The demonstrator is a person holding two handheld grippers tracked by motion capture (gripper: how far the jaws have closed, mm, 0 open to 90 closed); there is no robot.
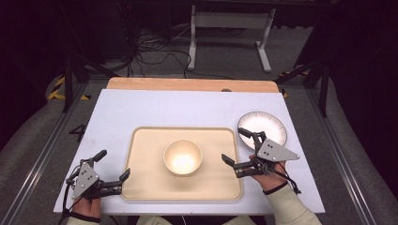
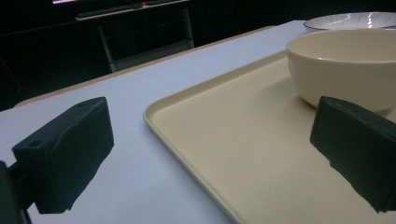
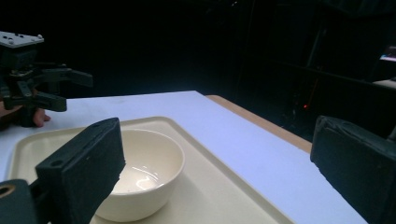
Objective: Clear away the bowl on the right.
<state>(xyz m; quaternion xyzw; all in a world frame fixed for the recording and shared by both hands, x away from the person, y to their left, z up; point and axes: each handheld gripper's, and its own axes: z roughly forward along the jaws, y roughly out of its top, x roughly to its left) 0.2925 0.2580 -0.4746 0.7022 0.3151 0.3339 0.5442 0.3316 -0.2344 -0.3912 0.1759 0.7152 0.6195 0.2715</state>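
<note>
over table (image 1: pixel 141 108), both grippers' jaws wide, empty.

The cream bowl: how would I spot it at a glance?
Find the white table, then the beige tray on its near half. The cream bowl stands alone at the tray's middle: plain and deep, unlike the flat, dark-rimmed plate off the tray's far right corner.

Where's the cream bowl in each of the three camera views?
High view: the cream bowl sits in the middle of the tray.
Left gripper view: upper right, on the tray, with the plate rim behind it.
Right gripper view: lower left of centre, partly behind the near finger.
Shared landmark: the beige tray under the bowl, on the white table in all three views.
</note>
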